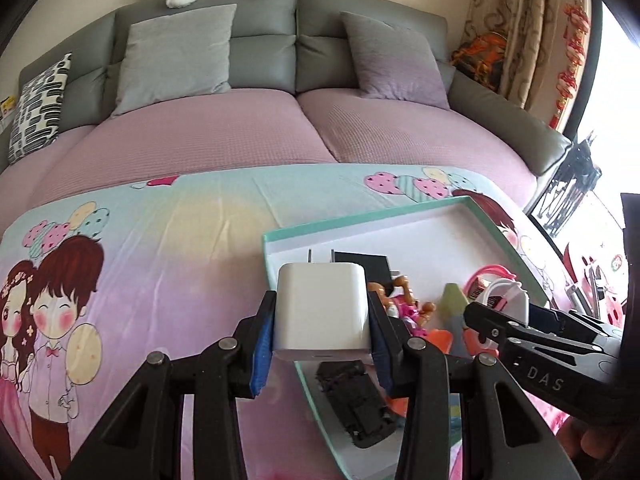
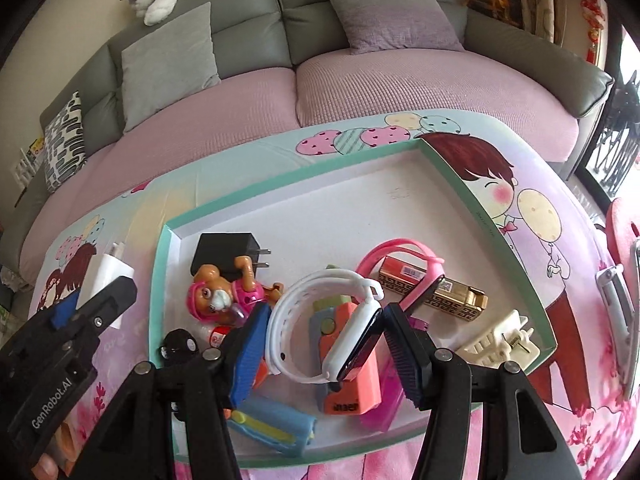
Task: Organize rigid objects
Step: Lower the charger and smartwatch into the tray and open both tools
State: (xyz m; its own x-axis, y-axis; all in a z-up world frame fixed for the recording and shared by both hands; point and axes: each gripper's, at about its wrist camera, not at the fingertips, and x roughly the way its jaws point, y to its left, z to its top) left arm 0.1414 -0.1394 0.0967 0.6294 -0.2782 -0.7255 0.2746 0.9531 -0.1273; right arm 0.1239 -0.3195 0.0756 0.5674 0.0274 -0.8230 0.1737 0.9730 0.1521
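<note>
My left gripper [image 1: 320, 304] is shut on a white wall charger [image 1: 320, 320], prongs pointing away, above the near left corner of a teal-rimmed white tray [image 1: 360, 222]. The right wrist view shows that gripper [image 2: 100, 300] and the charger [image 2: 106, 274] just left of the tray [image 2: 280, 178]. My right gripper [image 2: 326, 316] is shut on a white smartwatch [image 2: 352, 340], held over the tray's contents. In the left wrist view, this right gripper [image 1: 504, 312] carries the watch [image 1: 508, 296] at the right.
In the tray lie a black charger [image 2: 224, 252], a dog figure [image 2: 224, 296], a pink watch [image 2: 400, 248], a gold box [image 2: 440, 292], an orange toy [image 2: 352, 384], a blue item [image 2: 272, 424] and a cream clip [image 2: 500, 340]. A grey sofa [image 2: 248, 8] stands behind the table.
</note>
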